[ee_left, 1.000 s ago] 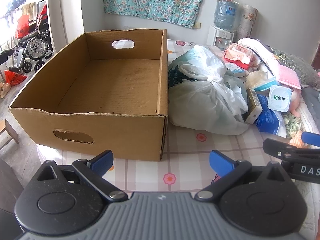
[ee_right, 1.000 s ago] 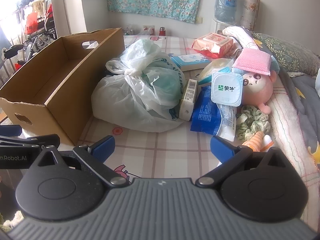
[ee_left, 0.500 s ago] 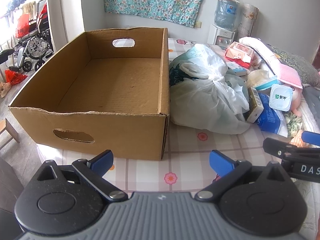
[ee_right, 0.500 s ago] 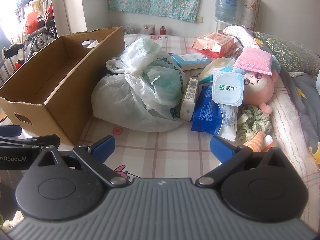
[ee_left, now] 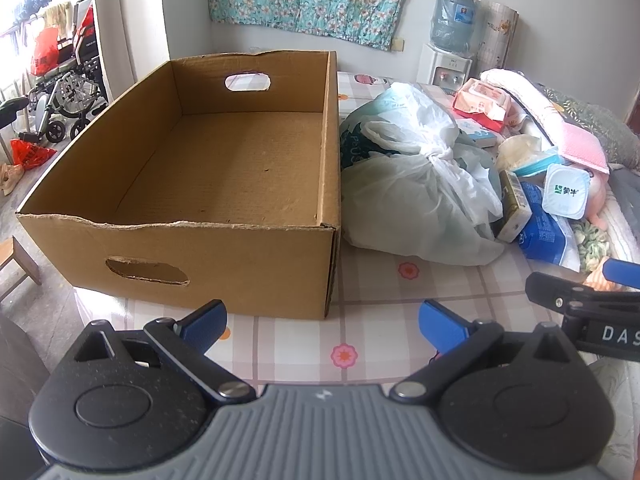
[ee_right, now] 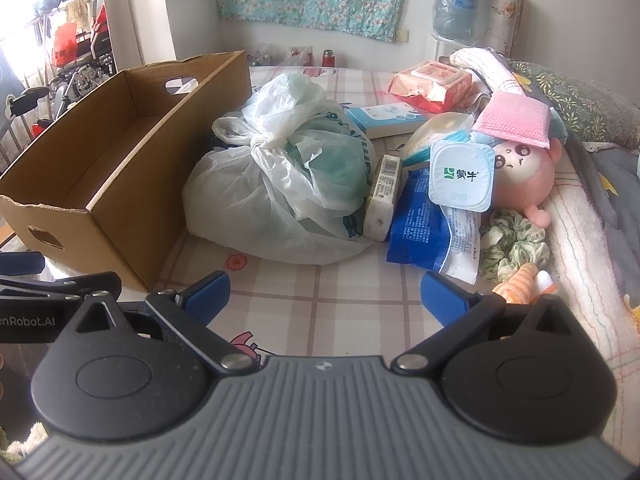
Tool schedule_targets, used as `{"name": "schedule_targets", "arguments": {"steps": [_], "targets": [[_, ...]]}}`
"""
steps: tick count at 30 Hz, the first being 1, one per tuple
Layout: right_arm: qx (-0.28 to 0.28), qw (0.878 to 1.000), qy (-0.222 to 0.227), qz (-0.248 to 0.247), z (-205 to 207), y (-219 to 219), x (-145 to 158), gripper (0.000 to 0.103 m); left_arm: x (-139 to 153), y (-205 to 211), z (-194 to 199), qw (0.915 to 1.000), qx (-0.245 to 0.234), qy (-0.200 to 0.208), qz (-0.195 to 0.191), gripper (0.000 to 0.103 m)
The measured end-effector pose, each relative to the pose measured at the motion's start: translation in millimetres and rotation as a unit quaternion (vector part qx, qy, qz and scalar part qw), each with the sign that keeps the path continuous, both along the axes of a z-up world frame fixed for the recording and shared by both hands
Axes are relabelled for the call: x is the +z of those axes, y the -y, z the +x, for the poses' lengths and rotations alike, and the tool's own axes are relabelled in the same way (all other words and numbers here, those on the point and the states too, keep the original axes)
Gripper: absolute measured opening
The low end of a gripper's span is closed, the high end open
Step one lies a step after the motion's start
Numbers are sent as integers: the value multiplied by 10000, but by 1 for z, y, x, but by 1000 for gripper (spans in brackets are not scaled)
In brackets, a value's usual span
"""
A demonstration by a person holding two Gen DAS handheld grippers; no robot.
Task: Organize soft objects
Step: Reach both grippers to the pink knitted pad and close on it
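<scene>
An empty cardboard box (ee_left: 224, 184) stands on the bed, also in the right wrist view (ee_right: 120, 148). Beside it lies a tied white plastic bag (ee_right: 288, 188), also in the left wrist view (ee_left: 416, 184). Right of the bag is a pile: a pink plush toy (ee_right: 524, 172), a pink cloth (ee_right: 516, 120), a green scrunchie (ee_right: 512, 244), an orange-striped soft item (ee_right: 520, 284), a blue packet (ee_right: 424, 228) and a yogurt cup (ee_right: 460, 176). My left gripper (ee_left: 322, 322) is open and empty before the box. My right gripper (ee_right: 324, 296) is open and empty before the bag.
A wet-wipes pack (ee_right: 432, 80), a small tissue box (ee_right: 384, 120) and a patterned pillow (ee_right: 576, 100) lie further back. A water dispenser (ee_left: 452, 40) stands by the wall. A wheelchair (ee_left: 68, 92) is on the floor to the left of the bed.
Both grippers have drawn back and risen very slightly. Both stay open and empty; nothing on the bed has moved.
</scene>
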State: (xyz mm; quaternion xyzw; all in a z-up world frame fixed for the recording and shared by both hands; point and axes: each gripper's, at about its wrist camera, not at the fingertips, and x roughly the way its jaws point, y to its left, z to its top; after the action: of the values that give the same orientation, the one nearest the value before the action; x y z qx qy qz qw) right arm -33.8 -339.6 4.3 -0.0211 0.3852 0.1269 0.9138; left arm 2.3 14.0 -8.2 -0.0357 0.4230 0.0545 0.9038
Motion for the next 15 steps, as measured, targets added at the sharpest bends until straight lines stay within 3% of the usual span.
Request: {"name": "schedule_targets", "arguments": {"steps": [6,15], "targets": [[17,10000,-46,26,1,2,-3,102,-2,6,0,9999,-86,-89,46,103],[-262,9995,82,148,1,27,-3,102,11,30,-5,9963,-858,74,-57,103]]}}
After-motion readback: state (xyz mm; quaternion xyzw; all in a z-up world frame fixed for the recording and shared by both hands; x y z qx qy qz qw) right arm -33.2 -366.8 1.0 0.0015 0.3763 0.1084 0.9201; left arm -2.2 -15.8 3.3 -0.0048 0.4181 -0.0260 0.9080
